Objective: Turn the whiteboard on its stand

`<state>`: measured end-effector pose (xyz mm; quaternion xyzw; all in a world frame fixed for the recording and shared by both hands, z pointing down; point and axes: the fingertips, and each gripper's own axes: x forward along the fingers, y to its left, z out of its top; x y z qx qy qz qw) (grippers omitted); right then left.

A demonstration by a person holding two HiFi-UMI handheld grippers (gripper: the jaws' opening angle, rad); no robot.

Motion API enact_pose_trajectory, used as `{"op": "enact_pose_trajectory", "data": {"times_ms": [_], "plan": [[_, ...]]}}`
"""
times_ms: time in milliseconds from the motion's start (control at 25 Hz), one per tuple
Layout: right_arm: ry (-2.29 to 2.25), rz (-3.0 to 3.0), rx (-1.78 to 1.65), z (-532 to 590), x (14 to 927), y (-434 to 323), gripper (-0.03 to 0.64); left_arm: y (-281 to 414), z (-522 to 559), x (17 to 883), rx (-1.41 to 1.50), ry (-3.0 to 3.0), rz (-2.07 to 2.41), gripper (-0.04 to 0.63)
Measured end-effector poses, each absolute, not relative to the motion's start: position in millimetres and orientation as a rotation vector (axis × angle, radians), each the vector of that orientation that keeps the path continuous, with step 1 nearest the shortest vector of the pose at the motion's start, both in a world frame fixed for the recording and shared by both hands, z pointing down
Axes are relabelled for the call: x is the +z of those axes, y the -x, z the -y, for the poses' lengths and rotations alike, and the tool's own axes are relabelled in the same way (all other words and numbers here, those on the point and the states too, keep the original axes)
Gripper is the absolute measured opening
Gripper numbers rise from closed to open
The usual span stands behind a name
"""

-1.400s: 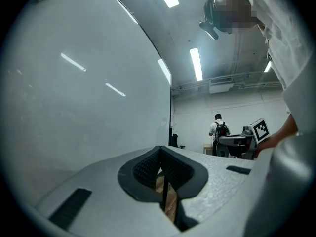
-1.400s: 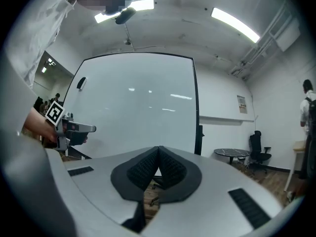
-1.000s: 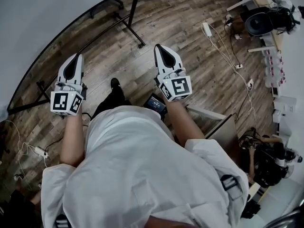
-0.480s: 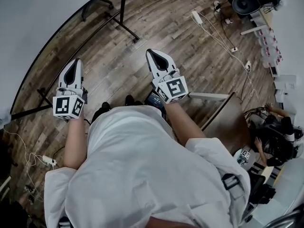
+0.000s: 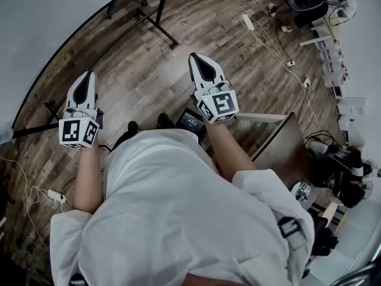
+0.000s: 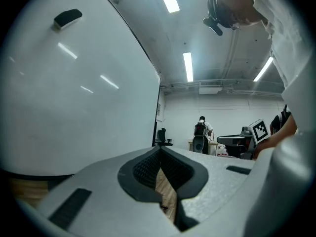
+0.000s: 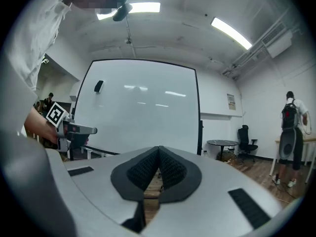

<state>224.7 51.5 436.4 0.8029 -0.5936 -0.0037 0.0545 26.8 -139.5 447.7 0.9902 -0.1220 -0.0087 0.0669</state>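
Observation:
The whiteboard (image 5: 41,22) is a large white panel in a black frame, at the head view's upper left. Its black stand legs (image 5: 162,18) reach out over the wooden floor. In the left gripper view the whiteboard (image 6: 74,88) fills the left side, close by, with a small dark eraser (image 6: 67,18) stuck on it. The right gripper view shows the whole whiteboard (image 7: 143,110) straight ahead. My left gripper (image 5: 87,79) and right gripper (image 5: 201,63) hover in front of my body, both shut and empty, short of the board.
Cables and a power strip (image 5: 247,21) lie on the floor at the right. A wooden panel (image 5: 280,154) stands by my right side. A person with a backpack (image 7: 289,130) stands far right, near a round table (image 7: 219,143) and an office chair (image 7: 245,136).
The head view has swung a little and my feet have shifted on the floor. Both grippers stay shut and hold about the same place in front of me.

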Motion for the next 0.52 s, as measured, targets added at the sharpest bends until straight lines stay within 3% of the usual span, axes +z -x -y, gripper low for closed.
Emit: {"op": "enact_pose_trajectory", "data": {"times_ms": [520], "plan": [[-2.487, 1.740, -0.017, -40, 444, -196, -0.003, 0, 165, 456, -0.011, -3.004, 0.305, 0.006]]}}
